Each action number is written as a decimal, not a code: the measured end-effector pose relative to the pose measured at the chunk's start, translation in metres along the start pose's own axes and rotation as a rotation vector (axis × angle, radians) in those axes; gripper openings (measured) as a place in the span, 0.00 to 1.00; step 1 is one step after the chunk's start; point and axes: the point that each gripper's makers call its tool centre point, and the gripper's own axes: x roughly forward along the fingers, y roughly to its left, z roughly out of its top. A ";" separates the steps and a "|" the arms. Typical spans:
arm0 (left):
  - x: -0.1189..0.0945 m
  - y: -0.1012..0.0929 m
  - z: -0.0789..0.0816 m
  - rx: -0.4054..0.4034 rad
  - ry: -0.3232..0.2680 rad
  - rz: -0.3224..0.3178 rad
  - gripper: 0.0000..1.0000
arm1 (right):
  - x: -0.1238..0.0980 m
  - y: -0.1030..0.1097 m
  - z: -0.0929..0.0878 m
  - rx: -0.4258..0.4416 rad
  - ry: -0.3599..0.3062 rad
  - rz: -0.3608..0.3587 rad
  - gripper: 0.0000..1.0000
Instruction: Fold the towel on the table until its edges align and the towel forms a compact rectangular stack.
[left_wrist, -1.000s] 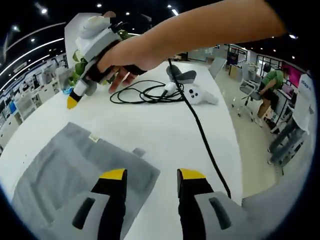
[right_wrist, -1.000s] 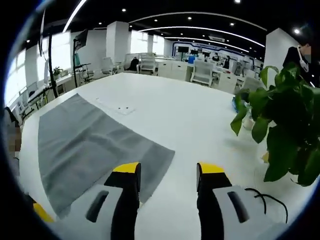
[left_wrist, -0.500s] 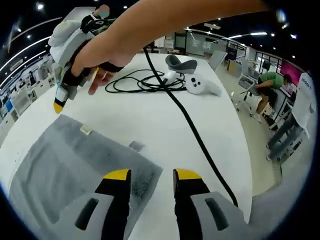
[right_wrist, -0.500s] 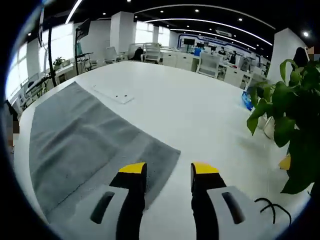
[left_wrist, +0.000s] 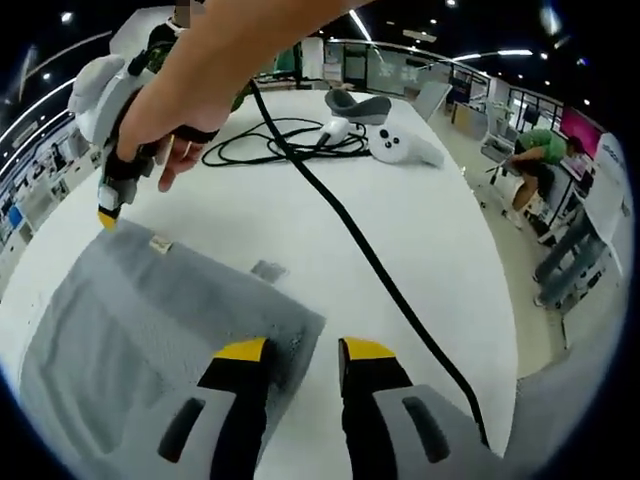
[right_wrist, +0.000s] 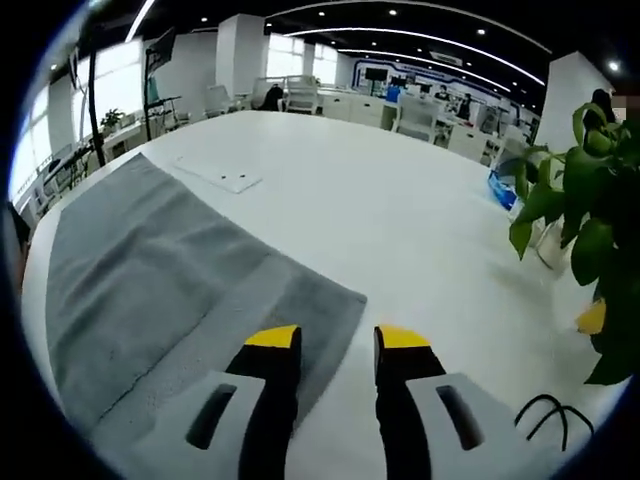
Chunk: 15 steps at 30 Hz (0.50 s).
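Note:
A grey towel (left_wrist: 150, 340) lies flat on the white table (left_wrist: 420, 250). In the left gripper view its near corner sits between my left gripper's (left_wrist: 302, 350) yellow-tipped jaws, which stand a little apart, open. A hand holds my right gripper (left_wrist: 108, 213) at the towel's far corner, yellow tip down at the cloth. In the right gripper view the towel (right_wrist: 150, 290) spreads to the left. Its corner lies just ahead of my right gripper (right_wrist: 337, 340), whose jaws are narrowly open.
A black cable (left_wrist: 350, 240) runs across the table from a coil at the back. A white controller (left_wrist: 402, 148) and a grey object (left_wrist: 360, 105) lie there too. A green plant (right_wrist: 585, 210) stands at the right. A seated person (left_wrist: 535, 160) is beyond the table edge.
Both grippers' jaws have narrowed and moved closer to the towel's corners. The right gripper has dropped from above the table down to the far corner.

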 end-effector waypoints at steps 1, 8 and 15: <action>0.001 0.002 0.001 0.001 -0.003 0.008 0.22 | 0.000 -0.001 -0.002 0.010 0.002 -0.003 0.28; 0.002 0.012 0.000 0.001 -0.006 0.038 0.07 | 0.001 0.003 -0.004 0.006 0.020 -0.003 0.27; 0.002 0.015 0.000 -0.034 -0.002 0.041 0.04 | 0.012 0.004 0.002 -0.012 0.018 0.007 0.27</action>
